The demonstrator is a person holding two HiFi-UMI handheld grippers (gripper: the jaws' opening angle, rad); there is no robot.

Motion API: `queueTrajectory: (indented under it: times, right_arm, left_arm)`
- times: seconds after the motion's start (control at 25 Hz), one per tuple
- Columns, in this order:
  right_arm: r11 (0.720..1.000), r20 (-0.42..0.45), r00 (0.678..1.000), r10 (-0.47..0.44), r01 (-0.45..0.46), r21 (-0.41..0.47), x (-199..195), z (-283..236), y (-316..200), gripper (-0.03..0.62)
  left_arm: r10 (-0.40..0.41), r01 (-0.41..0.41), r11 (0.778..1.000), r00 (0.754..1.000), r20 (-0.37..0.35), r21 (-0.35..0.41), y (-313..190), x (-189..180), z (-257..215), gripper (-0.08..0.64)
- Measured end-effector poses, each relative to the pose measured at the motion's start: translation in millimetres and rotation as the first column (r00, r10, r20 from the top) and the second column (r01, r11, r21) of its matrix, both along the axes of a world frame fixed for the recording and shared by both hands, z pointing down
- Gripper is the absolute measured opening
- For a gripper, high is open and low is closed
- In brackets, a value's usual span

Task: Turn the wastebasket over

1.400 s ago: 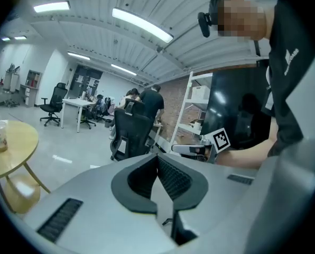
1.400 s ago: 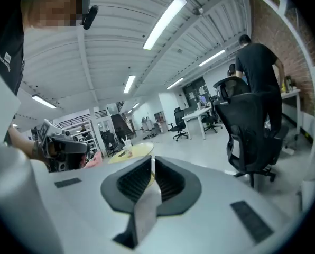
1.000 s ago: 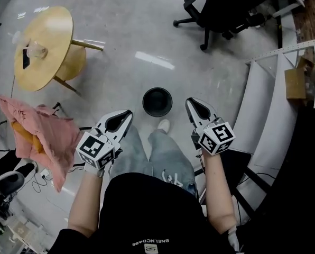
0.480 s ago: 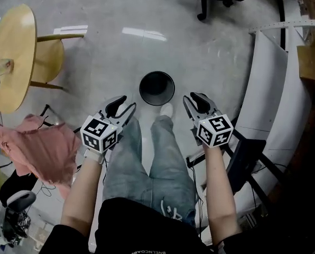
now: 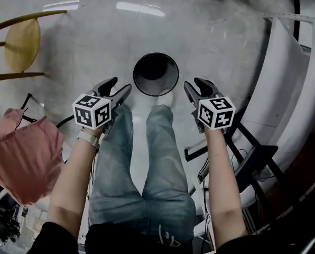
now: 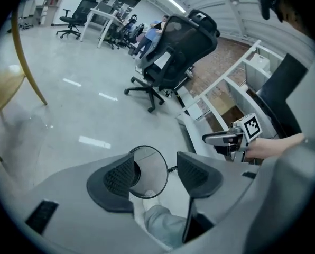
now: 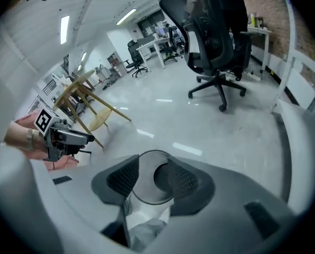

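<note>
The wastebasket [image 5: 155,74] is a round black bin that stands upright on the grey floor, mouth up, just beyond the person's white shoe [image 5: 166,97]. My left gripper [image 5: 118,85] hangs to its left and my right gripper [image 5: 195,83] to its right, both apart from the rim. Both pairs of jaws have just been opening and nothing is between them. In the left gripper view the wastebasket [image 6: 149,168] shows through the wide gap of the left gripper [image 6: 156,174]. In the right gripper view the wastebasket [image 7: 152,187] shows beyond the narrower gap of the right gripper [image 7: 152,178].
A wooden chair [image 5: 21,45] stands at the far left and a pink cloth [image 5: 22,157] lies below it. A white partition [image 5: 276,83] and a black frame [image 5: 252,157] flank the right side. A black office chair [image 6: 173,57] stands further off. The person's legs in jeans [image 5: 147,157] are below the basket.
Both grippers have sunk toward the floor and closer to the wastebasket, which now looks larger. Their jaws have gone from shut to open, the left wider than the right.
</note>
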State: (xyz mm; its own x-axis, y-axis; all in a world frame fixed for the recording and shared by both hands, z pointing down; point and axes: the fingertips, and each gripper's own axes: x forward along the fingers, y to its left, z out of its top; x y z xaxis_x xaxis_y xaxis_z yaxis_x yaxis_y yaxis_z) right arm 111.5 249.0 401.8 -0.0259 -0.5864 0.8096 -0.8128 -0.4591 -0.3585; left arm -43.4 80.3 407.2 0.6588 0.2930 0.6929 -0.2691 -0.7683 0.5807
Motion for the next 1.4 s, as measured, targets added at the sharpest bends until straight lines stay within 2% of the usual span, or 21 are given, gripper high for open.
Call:
queueTrajectory:
  times: [0.24, 0.4, 0.72, 0.8, 0.84, 0.92, 0.96, 1.08, 1.2, 1.4]
  right_arm:
    - [0.997, 0.065, 0.998, -0.004, 0.009, -0.071, -6, 90, 7, 0.164]
    - [0.992, 0.078, 0.996, -0.034, 0.043, -0.119, -8, 147, 6, 0.164]
    - [0.973, 0.093, 0.992, -0.082, 0.100, -0.206, 4, 233, 5, 0.164]
    - [0.970, 0.090, 0.993, -0.081, 0.100, -0.224, 8, 244, 6, 0.150]
    - [0.969, 0.088, 0.992, -0.086, 0.103, -0.225, 9, 247, 5, 0.109]
    - [0.969, 0.085, 0.991, -0.102, 0.118, -0.219, 8, 248, -1, 0.046]
    - [0.969, 0.085, 0.991, -0.106, 0.122, -0.215, 7, 247, -4, 0.046]
    - [0.973, 0.087, 0.990, -0.110, 0.125, -0.192, 8, 239, -18, 0.044]
    - [0.979, 0.049, 0.990, -0.134, 0.140, -0.150, 13, 224, -43, 0.044]
    - [0.985, -0.070, 0.983, -0.167, 0.163, -0.061, 30, 202, -105, 0.044]
  left_arm:
    - [0.029, -0.025, 0.998, 0.997, 0.072, -0.054, 16, -2, 96, 0.264]
    - [0.082, -0.075, 0.995, 0.990, 0.111, -0.061, 25, 2, 155, 0.264]
    - [0.146, -0.137, 0.988, 0.978, 0.150, -0.071, 30, 15, 232, 0.264]
    - [0.159, -0.148, 0.986, 0.977, 0.144, -0.081, 33, 19, 241, 0.261]
    - [0.162, -0.151, 0.985, 0.977, 0.137, -0.081, 33, 22, 244, 0.252]
    - [0.154, -0.147, 0.987, 0.980, 0.124, -0.064, 29, 27, 245, 0.141]
    - [0.144, -0.139, 0.989, 0.982, 0.120, -0.050, 26, 28, 245, 0.089]
    - [0.096, -0.095, 0.995, 0.986, 0.136, -0.011, 14, 29, 243, 0.069]
    - [0.032, -0.036, 0.999, 0.990, 0.139, 0.025, -8, 29, 235, 0.055]
    - [-0.017, 0.007, 0.988, 0.998, 0.061, 0.154, -68, 43, 204, 0.055]
